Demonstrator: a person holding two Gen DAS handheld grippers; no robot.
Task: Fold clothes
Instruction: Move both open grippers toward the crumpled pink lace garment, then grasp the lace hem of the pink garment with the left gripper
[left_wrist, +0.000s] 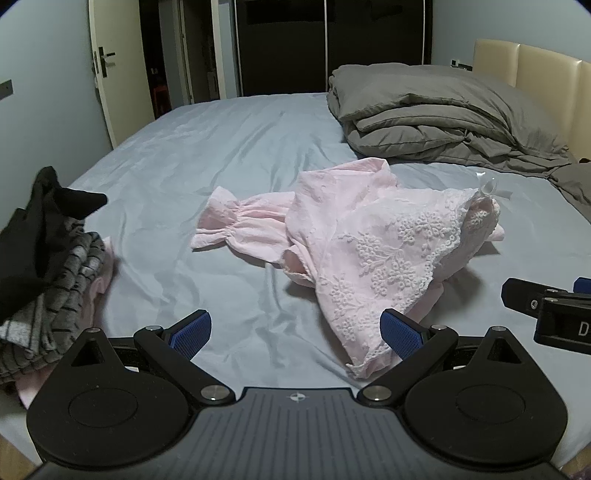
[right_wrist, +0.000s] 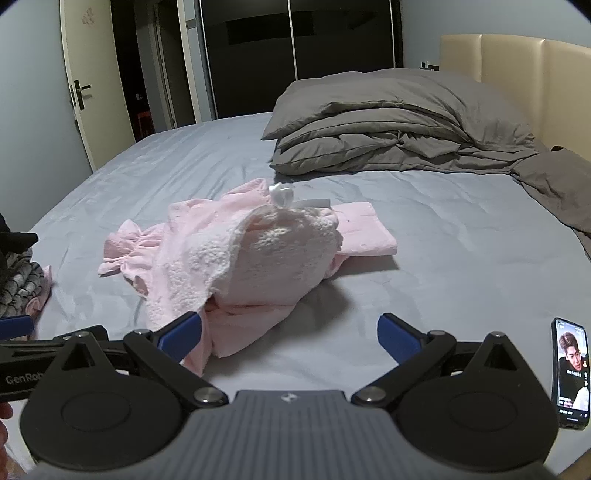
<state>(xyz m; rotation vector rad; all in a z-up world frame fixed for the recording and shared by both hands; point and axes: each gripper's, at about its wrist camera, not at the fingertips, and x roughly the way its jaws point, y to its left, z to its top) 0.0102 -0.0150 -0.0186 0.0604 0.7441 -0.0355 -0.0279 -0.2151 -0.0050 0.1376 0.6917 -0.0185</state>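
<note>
Both the left gripper (left_wrist: 295, 332) and right gripper (right_wrist: 290, 334) are being held wide open, empty, near the crumpled pink dress (left_wrist: 369, 240) on the bed (left_wrist: 221, 147).

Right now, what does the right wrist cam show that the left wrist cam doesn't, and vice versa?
Right wrist only: a phone with its screen lit, lying on the sheet at the near right edge of the bed, and the folded pink panel of the garment on its far right side.

Left wrist only: most of the clothes pile at the left edge, black pieces over grey patterned ones.

Both: the crumpled pink dress mid-bed, the grey duvet by the headboard, the open door, and open, empty jaws on the left gripper and right gripper.
</note>
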